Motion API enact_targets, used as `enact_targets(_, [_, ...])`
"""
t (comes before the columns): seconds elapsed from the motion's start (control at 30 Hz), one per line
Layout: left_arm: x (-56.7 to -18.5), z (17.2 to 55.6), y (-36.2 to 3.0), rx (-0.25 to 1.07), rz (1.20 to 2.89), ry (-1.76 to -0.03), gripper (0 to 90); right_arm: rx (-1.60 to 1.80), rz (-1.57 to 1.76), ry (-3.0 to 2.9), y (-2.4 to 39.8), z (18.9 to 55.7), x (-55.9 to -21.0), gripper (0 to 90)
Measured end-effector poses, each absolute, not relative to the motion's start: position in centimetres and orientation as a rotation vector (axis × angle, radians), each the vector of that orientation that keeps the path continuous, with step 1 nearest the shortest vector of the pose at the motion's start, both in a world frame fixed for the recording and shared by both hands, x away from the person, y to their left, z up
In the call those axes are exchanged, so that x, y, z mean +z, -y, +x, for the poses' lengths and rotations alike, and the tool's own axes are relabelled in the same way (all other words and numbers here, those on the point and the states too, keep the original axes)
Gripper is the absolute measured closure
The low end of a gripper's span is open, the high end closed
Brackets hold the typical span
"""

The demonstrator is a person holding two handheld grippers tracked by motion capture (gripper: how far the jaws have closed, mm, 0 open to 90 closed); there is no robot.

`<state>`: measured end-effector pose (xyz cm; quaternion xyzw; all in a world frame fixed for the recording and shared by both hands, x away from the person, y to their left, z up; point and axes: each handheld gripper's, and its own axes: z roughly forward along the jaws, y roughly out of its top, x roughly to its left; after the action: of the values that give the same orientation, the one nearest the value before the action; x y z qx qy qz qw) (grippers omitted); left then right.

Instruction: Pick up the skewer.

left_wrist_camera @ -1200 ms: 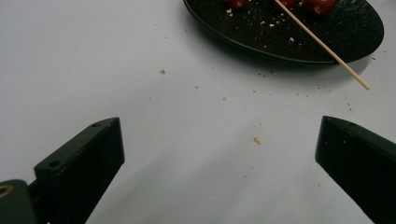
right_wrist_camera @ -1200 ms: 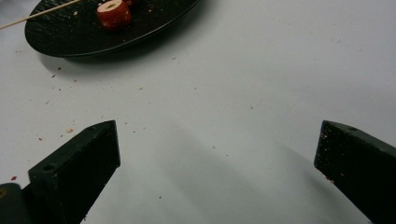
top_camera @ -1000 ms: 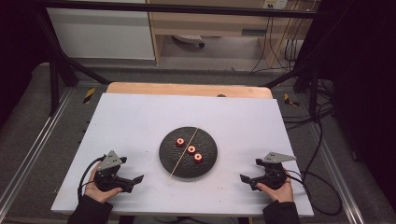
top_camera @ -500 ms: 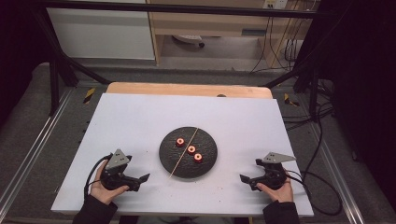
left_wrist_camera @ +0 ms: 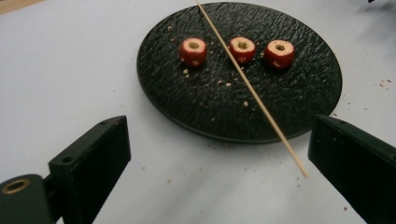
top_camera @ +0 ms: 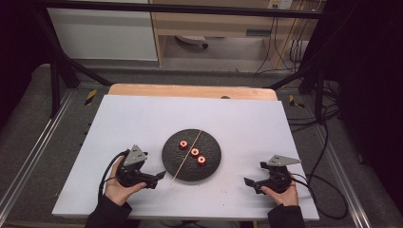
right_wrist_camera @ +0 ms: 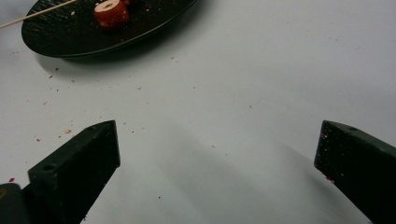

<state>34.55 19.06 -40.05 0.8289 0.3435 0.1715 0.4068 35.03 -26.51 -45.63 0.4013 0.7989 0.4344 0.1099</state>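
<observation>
Left hand-held gripper (top_camera: pixel 159 176) now nearer the skewer (top_camera: pixel 186 156) tip, jaws wide apart, empty; right hand-held gripper (top_camera: pixel 248 182) likewise agape

We see black plate (top_camera: pixel 191 166), pebbled rough texture, pale crumbs on it. Three fruit rings (left_wrist_camera: pixel 242 49): red skin, cream-yellow cut tops, dark centre holes. Skewer (left_wrist_camera: pixel 252 92): pale tan wood. Table (top_camera: pixel 142 118): plain white sheet, light wood edge at far side, reddish and tan specks near plate. Left gripper (top_camera: pixel 160 175) and right gripper (top_camera: pixel 248 182): black, grey plates on top.
</observation>
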Motion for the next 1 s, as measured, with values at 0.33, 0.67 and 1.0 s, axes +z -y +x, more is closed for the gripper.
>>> enact_targets(0.33, [-40.3,36.1,-16.1,0.383,2.123,-0.911,13.3,1.283,1.184,-2.348,26.5,35.0,-45.6,0.9])
enact_targets(0.67, [-41.2,37.7,-13.1,0.330,2.198,-0.966,30.6,1.278,1.186,-2.355,26.5,35.1,-45.7,1.0])
enact_targets(1.0, [-41.6,38.5,-11.2,0.297,2.269,-1.013,57.2,1.278,1.186,-2.358,26.5,35.0,-45.7,1.0])
